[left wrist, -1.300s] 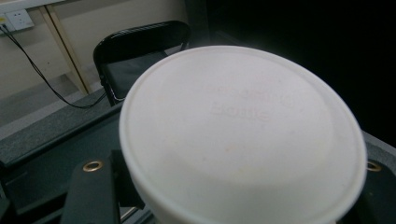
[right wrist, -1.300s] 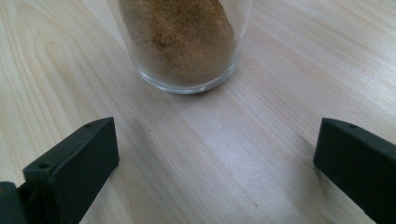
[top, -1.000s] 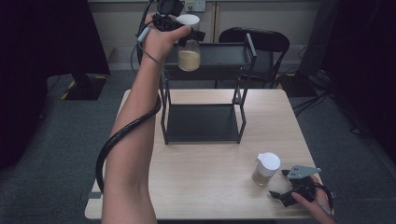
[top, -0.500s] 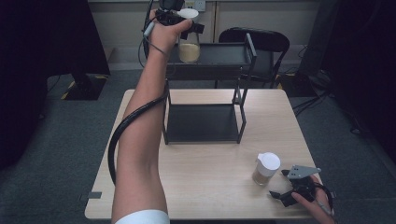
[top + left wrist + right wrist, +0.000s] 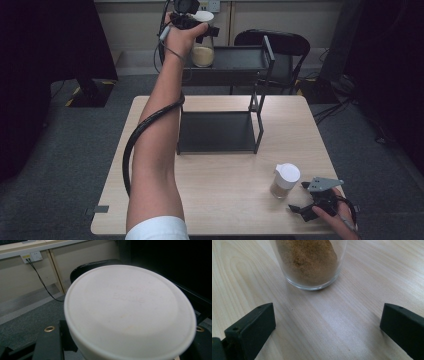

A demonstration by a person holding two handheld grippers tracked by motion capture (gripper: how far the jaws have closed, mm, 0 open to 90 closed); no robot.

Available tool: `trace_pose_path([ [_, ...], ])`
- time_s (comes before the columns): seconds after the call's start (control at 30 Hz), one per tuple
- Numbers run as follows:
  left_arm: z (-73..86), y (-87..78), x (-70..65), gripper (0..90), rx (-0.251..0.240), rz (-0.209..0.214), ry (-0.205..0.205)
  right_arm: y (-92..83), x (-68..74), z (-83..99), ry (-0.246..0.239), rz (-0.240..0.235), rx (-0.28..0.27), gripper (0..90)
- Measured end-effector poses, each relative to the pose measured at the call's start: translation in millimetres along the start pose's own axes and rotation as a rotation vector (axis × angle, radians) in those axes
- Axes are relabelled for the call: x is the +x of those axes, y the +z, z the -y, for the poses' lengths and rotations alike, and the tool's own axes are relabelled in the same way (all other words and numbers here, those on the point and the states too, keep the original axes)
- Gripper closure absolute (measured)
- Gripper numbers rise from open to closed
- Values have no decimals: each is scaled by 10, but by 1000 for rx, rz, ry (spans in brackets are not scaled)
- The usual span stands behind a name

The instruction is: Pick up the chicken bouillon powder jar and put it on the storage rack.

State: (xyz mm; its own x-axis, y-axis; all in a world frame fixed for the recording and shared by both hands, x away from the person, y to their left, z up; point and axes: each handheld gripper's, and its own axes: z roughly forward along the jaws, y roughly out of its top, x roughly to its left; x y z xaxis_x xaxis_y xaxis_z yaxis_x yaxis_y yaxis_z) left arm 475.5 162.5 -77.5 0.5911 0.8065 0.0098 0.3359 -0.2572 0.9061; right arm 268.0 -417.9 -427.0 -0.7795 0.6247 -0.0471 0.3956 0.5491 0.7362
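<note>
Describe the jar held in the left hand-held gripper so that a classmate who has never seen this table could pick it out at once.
Start at the black metal shelf rack at the table's far side. At its top shelf, the left hand-held gripper holds a clear, white-lidded jar of pale tan powder. Its twin stands down on the tabletop near the right hand-held gripper, ungripped.

On the white lid (image 5: 130, 312) of the jar my left tongs hold, I see faint raised lettering in two lines. It is too pale and blurred for me to read.
</note>
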Motion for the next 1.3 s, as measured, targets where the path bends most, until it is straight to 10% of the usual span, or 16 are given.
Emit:
trace_pose_path([
  [0.43, 50, -10, -3, 331, -14, 0, -18, 0, 0, 1, -1, 0, 0, 0],
  [0.87, 143, -130, -66, 14, -36, -6, -87, 0, -1, 1, -1, 0, 0, 0],
  [1.3, 438, -285, -130, 6, -80, 14, -98, 0, 0, 1, -1, 0, 0, 0],
])
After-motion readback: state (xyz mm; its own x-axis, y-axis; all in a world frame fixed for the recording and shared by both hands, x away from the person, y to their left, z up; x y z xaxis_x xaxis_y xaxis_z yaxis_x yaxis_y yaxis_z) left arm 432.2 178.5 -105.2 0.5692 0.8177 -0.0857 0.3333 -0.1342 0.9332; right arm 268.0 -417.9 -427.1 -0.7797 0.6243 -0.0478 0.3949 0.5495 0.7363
